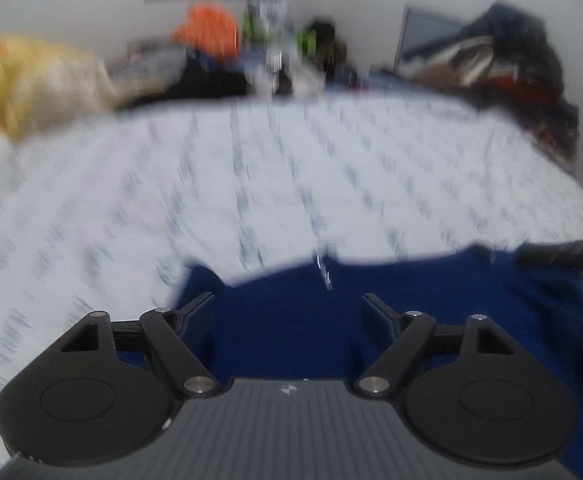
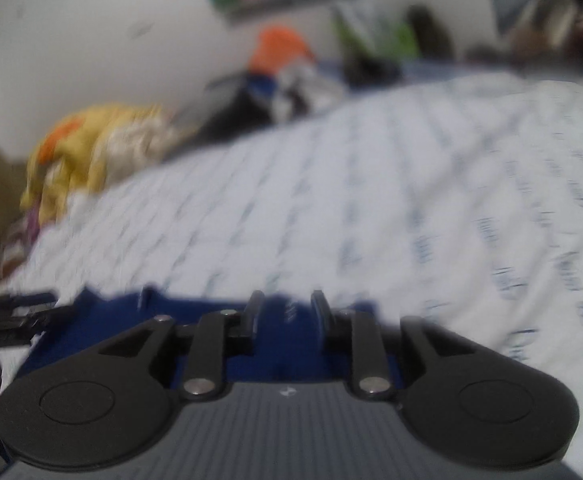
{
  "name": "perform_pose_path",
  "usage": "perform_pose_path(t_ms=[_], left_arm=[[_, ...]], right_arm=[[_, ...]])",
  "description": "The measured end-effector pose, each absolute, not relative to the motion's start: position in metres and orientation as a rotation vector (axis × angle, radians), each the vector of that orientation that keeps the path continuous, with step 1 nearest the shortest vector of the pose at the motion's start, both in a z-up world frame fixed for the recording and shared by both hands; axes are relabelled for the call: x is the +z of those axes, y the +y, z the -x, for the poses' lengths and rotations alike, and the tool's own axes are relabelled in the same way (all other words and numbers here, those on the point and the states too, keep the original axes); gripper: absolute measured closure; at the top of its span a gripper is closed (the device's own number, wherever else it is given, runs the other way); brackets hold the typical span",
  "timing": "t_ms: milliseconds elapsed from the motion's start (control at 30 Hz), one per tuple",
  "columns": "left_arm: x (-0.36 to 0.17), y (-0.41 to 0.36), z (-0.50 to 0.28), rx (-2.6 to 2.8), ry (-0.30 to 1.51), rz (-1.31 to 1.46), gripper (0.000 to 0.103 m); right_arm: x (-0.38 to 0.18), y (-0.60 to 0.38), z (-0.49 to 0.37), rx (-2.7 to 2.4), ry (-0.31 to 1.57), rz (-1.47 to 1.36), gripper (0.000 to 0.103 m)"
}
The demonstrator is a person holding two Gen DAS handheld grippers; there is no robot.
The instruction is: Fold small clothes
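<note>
Left wrist: left gripper (image 1: 289, 300) apart over blue garment (image 1: 431, 300); right gripper (image 2: 287, 312) narrowly apart, unclamped. Grab edges evenly.

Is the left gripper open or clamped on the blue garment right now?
Open. The left gripper has its jaws wide apart over the blue garment, with nothing pinched between the fingers.

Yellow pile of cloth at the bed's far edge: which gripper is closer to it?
Left. The left gripper is on the yellow pile's side; the right gripper sits farther right.
</note>
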State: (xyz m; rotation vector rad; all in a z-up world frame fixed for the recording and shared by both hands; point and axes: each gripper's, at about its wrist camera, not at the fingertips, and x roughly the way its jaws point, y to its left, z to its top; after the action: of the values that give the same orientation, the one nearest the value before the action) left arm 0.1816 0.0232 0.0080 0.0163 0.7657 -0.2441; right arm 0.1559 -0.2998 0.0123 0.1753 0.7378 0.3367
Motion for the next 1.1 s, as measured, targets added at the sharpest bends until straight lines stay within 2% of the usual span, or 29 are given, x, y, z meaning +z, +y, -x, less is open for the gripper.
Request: perform_pose_path(t_ms=[33, 67, 133, 233, 400, 467, 500, 533, 567, 600, 633, 700, 767, 900, 933, 967, 1000, 1033, 1067, 1100], left_arm=[[-0.006, 0.024, -0.190, -0.226, 0.791, -0.019, 0.018], [-0.016, 0.028, -0.188, -0.199, 0.737, -0.061, 0.012], [-0.022, 0.036, -0.185, -0.231, 0.714, -0.037, 0.012], [-0.024, 0.035, -0.185, -0.224, 0.709, -0.036, 0.012], [-0.001, 0.031, -0.147, -0.165, 0.692, -0.077, 0.012], [0.010, 0.030, -0.116, -0.215, 0.656, -0.058, 0.000], [0.008, 0.029, -0.106, -0.216, 0.652, -0.067, 0.000], [0.000, 0.026, -0.102, -0.209, 0.674, -0.093, 0.000], [-0.013, 0.025, -0.103, -0.200, 0.704, -0.117, 0.000], [-0.017, 0.032, -0.100, -0.213, 0.675, -0.070, 0.000], [-0.016, 0.036, -0.103, -0.213, 0.686, -0.052, 0.000], [-0.009, 0.033, -0.099, -0.160, 0.693, -0.093, 0.000], [0.002, 0.030, -0.083, -0.143, 0.687, -0.122, 0.006], [-0.001, 0.026, -0.048, -0.253, 0.707, -0.084, 0.000], [-0.012, 0.023, -0.043, -0.246, 0.718, -0.124, 0.000], [-0.019, 0.020, -0.032, -0.252, 0.641, -0.175, 0.000], [-0.018, 0.022, -0.031, -0.257, 0.654, -0.165, 0.000], [-0.014, 0.023, -0.030, -0.242, 0.672, -0.165, 0.000], [-0.009, 0.022, -0.028, -0.229, 0.680, -0.180, 0.006], [-0.003, 0.021, -0.021, -0.226, 0.678, -0.187, 0.007]], right_arm=[[-0.002, -0.291, -0.163, 0.313, 0.786, -0.120, 0.080], [-0.012, -0.293, -0.162, 0.320, 0.707, -0.084, 0.079], [-0.025, -0.309, -0.159, 0.337, 0.634, -0.082, 0.079], [-0.029, -0.327, -0.163, 0.330, 0.642, -0.222, 0.080], [-0.010, -0.310, -0.143, 0.233, 0.672, -0.134, 0.077], [0.003, -0.310, -0.118, 0.255, 0.639, -0.166, 0.070], [0.007, -0.305, -0.107, 0.289, 0.623, -0.160, 0.056], [0.005, -0.297, -0.102, 0.306, 0.628, -0.135, 0.031], [-0.003, -0.288, -0.101, 0.304, 0.661, -0.090, 0.022], [-0.018, -0.282, -0.104, 0.292, 0.709, -0.040, 0.017], [-0.026, -0.279, -0.096, 0.292, 0.638, 0.033, 0.016], [-0.021, -0.282, -0.102, 0.285, 0.682, 0.001, 0.016], [-0.011, -0.283, -0.098, 0.232, 0.715, 0.027, 0.016], [0.004, -0.277, -0.059, 0.290, 0.669, 0.007, 0.015], [-0.003, -0.273, -0.055, 0.308, 0.696, 0.016, 0.015], [-0.016, -0.271, -0.052, 0.309, 0.707, 0.042, 0.015], [-0.024, -0.272, -0.041, 0.330, 0.619, 0.079, 0.013], [-0.023, -0.277, -0.042, 0.337, 0.627, 0.046, 0.013], [-0.017, -0.279, -0.044, 0.323, 0.655, 0.030, 0.013], [-0.010, -0.277, -0.045, 0.289, 0.686, 0.041, 0.013]])
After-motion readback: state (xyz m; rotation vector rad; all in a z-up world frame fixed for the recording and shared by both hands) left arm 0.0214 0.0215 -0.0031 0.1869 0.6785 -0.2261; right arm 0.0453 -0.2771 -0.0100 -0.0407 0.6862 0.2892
